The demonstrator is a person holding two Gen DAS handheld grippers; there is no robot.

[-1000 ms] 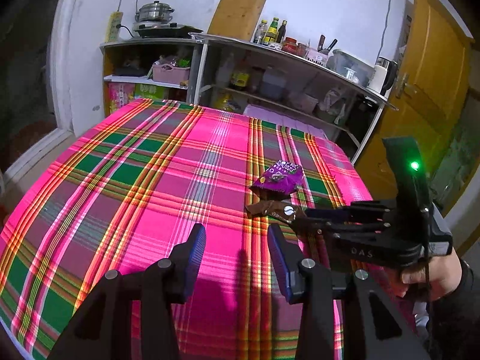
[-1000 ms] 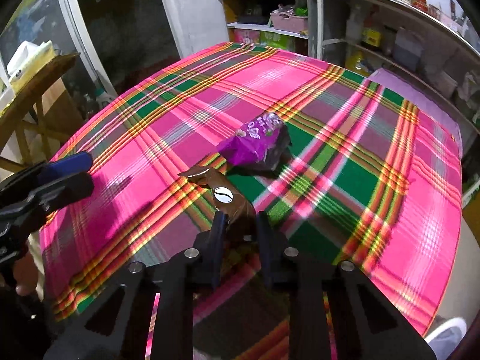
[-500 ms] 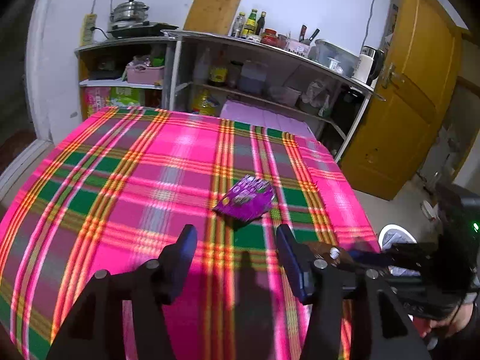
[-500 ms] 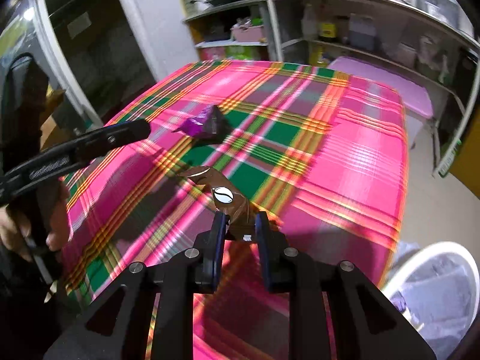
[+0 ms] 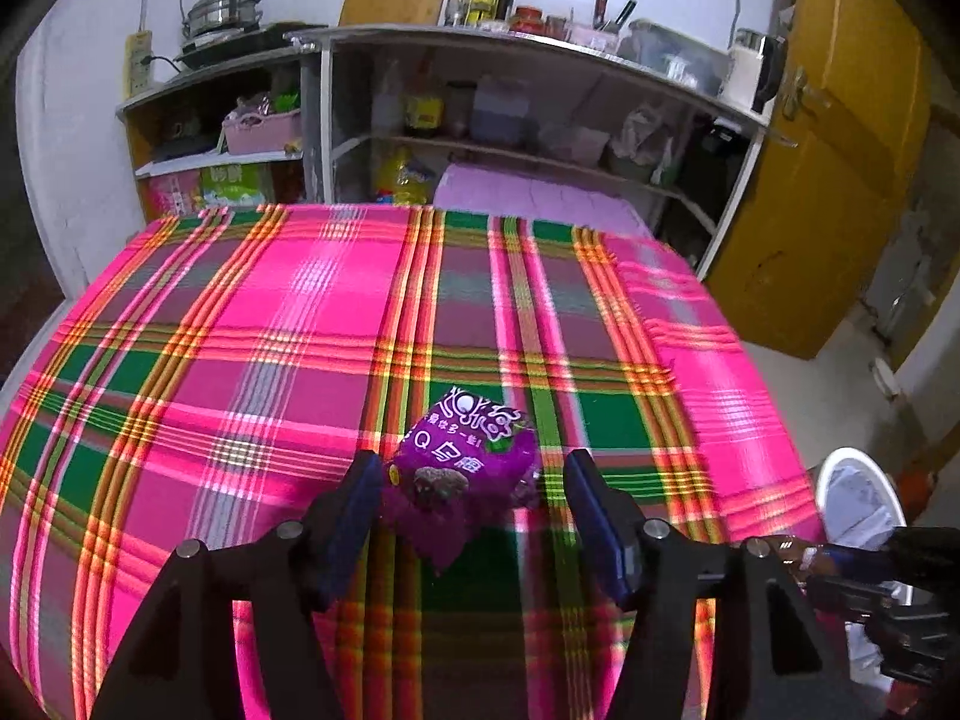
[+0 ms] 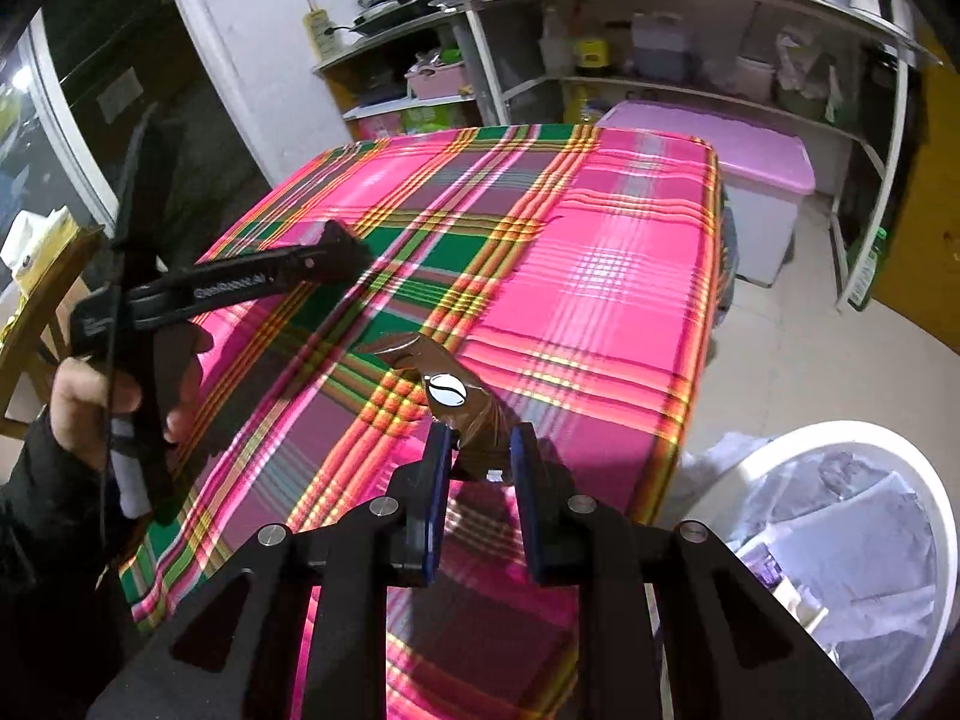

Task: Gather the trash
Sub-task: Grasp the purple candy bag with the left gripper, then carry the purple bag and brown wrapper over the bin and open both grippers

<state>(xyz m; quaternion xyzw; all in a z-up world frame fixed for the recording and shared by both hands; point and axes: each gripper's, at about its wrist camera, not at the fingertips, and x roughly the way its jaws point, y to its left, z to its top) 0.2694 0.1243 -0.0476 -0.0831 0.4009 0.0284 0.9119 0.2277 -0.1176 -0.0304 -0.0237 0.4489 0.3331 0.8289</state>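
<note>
A purple snack packet (image 5: 468, 456) lies on the pink plaid tablecloth (image 5: 300, 330). My left gripper (image 5: 471, 474) straddles it; its jaws are opening and the pads stand clear of the packet on both sides. My right gripper (image 6: 477, 438) is shut on a brown wrapper (image 6: 447, 384) with a white coffee-bean mark, held above the table's near right corner. A white bin (image 6: 840, 432) with a plastic liner sits on the floor just right of it. The left gripper (image 6: 336, 246) hides the packet in the right wrist view.
Shelves (image 5: 540, 138) with bottles, pots and boxes stand behind the table. A pink-lidded tub (image 6: 762, 180) sits on the floor by them. A yellow door (image 5: 840, 180) is at the right. A hand (image 6: 78, 408) holds the left gripper.
My left gripper has moved forward over the purple packet and its jaws have widened around it. My right gripper has carried the brown wrapper right, to the table's corner near the bin.
</note>
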